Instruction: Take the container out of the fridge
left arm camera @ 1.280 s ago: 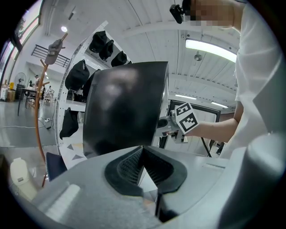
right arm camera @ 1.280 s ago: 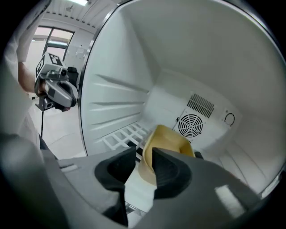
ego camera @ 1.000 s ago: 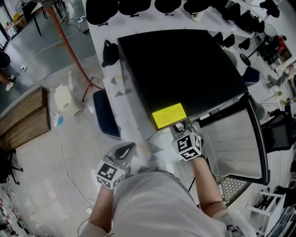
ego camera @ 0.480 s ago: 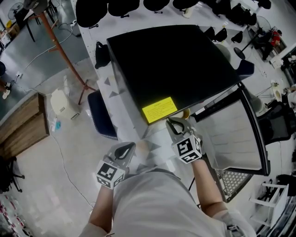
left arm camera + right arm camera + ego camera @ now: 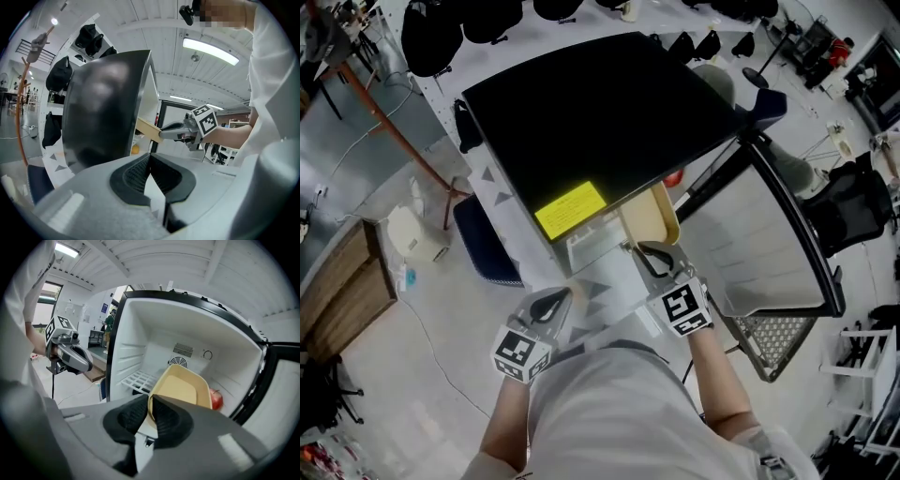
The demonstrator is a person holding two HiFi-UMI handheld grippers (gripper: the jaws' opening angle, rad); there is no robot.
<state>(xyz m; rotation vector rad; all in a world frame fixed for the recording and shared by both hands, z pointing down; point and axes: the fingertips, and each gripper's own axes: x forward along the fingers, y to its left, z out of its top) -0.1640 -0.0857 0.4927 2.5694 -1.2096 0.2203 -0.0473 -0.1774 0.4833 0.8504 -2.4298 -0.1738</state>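
Note:
A black fridge (image 5: pixel 600 103) stands with its door (image 5: pixel 769 234) swung open to the right. A beige container (image 5: pixel 652 214) sticks out of the fridge's front, below the yellow label (image 5: pixel 570 208). My right gripper (image 5: pixel 642 251) is shut on the container's near rim; in the right gripper view the pads pinch the rim of the container (image 5: pixel 185 387), which tilts up in front of the white fridge interior (image 5: pixel 187 329). My left gripper (image 5: pixel 555 302) hangs at the lower left, shut with nothing in it, left of the fridge (image 5: pixel 103 117).
A red apple (image 5: pixel 215 399) lies inside the fridge behind the container, and a white wire shelf (image 5: pixel 138 379) sits at the left. On the floor are a dark seat (image 5: pixel 483 239), a white appliance (image 5: pixel 408 234) and a wooden bench (image 5: pixel 347 272). A mesh basket (image 5: pixel 769 342) stands below the door.
The right gripper has closed on the container and drawn it out from under the fridge's top edge toward me. The left gripper has stayed in place.

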